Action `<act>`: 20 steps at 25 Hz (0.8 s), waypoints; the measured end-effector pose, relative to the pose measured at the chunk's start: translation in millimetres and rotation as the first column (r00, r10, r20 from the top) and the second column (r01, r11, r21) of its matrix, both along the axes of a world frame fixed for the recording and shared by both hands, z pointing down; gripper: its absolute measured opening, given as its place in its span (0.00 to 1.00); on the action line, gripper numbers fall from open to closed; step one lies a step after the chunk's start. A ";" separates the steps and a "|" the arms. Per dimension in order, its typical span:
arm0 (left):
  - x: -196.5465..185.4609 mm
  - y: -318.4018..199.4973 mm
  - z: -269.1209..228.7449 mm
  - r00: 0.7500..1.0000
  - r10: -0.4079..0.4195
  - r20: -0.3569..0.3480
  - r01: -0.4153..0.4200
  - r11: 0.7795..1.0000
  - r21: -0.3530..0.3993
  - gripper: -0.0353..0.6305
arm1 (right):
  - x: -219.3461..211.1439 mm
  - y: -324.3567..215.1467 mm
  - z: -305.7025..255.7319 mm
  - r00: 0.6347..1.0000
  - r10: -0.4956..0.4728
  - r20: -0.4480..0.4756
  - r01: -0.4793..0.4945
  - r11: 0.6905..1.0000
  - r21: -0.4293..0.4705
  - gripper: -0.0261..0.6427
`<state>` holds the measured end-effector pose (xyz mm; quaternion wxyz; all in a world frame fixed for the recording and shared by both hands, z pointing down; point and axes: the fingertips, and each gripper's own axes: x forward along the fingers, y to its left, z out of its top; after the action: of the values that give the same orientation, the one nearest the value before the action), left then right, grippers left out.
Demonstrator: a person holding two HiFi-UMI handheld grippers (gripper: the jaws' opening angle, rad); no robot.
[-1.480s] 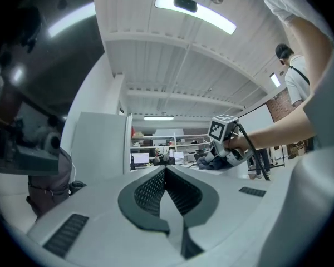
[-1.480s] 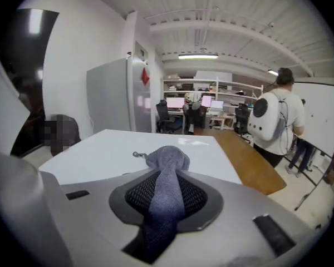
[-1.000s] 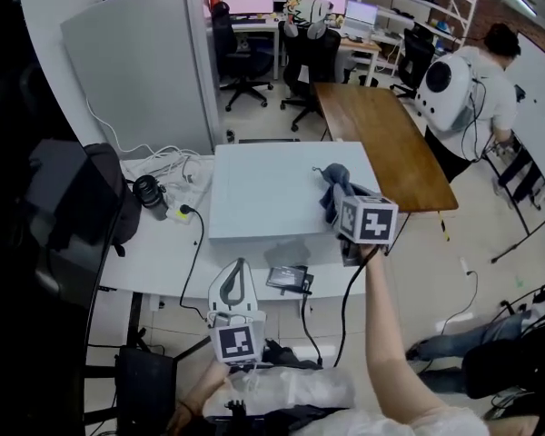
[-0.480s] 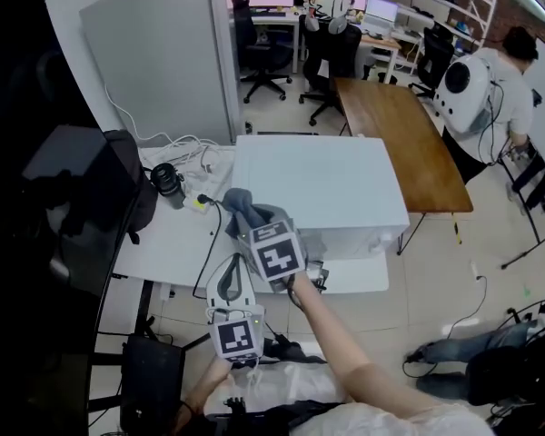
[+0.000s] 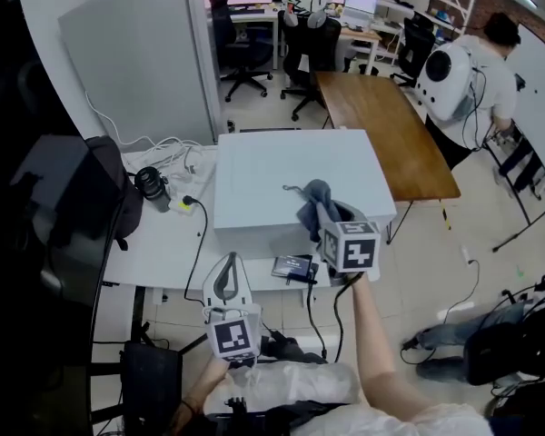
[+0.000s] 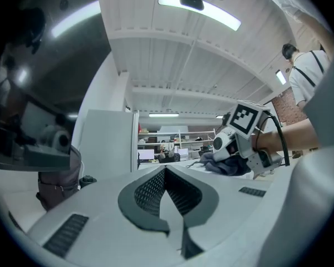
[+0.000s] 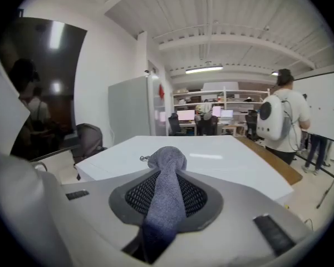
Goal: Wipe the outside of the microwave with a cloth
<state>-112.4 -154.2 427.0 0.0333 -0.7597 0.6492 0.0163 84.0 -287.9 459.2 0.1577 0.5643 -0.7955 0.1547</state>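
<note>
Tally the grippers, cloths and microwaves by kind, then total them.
Grippers: 2, the left gripper and the right gripper
Cloths: 1, the grey cloth
Microwaves: 1, the white microwave
Total: 4

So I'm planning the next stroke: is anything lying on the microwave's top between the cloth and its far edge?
Nothing visible. The right gripper grips the cloth over the near right corner of the microwave; the white top beyond it is bare to the far edge.
</note>
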 end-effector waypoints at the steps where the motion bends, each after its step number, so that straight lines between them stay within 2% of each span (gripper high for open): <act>1: 3.1 -0.2 0.7 1.000 0.008 -0.002 -0.008 1.000 -0.005 0.04 | 28.2 0.7 0.4 0.999 0.051 0.009 -0.051 0.999 0.002 0.18; 6: 17.1 -3.2 5.0 0.999 0.036 -0.007 -0.036 0.999 -0.014 0.04 | 134.4 6.7 4.3 0.972 0.236 0.008 -0.236 0.971 0.021 0.19; 9: 27.7 -2.7 3.3 0.999 0.045 -0.013 -0.045 0.999 -0.012 0.04 | 169.0 11.7 5.4 0.958 0.287 0.000 -0.287 0.957 0.033 0.19; 11: 34.4 -1.5 2.4 0.999 0.042 -0.016 -0.043 0.999 -0.014 0.04 | 174.0 12.2 2.6 0.960 0.278 0.023 -0.279 0.959 0.048 0.19; 13: 39.1 1.7 1.1 0.999 0.029 -0.016 -0.029 1.000 -0.008 0.04 | 160.4 15.7 -9.4 0.974 0.226 0.031 -0.228 0.967 0.112 0.18; 16: 40.9 10.8 -1.6 1.000 -0.009 -0.016 0.009 1.000 0.008 0.04 | 105.0 35.5 -33.7 0.997 0.065 0.044 -0.074 0.965 0.251 0.18; 18: 38.8 16.6 -1.9 0.999 -0.040 -0.012 0.040 0.999 0.018 0.04 | 51.9 52.4 -45.3 0.997 -0.077 0.021 0.065 0.935 0.348 0.18; 20: 34.9 22.9 1.4 0.998 -0.065 0.016 0.065 0.998 0.026 0.04 | -6.7 72.0 -52.2 0.974 -0.224 -0.047 0.220 0.864 0.453 0.18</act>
<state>-77.5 -131.3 428.4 0.0488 -0.7379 0.6730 0.0169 77.4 -215.9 407.1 0.0349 0.4896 -0.8696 -0.0531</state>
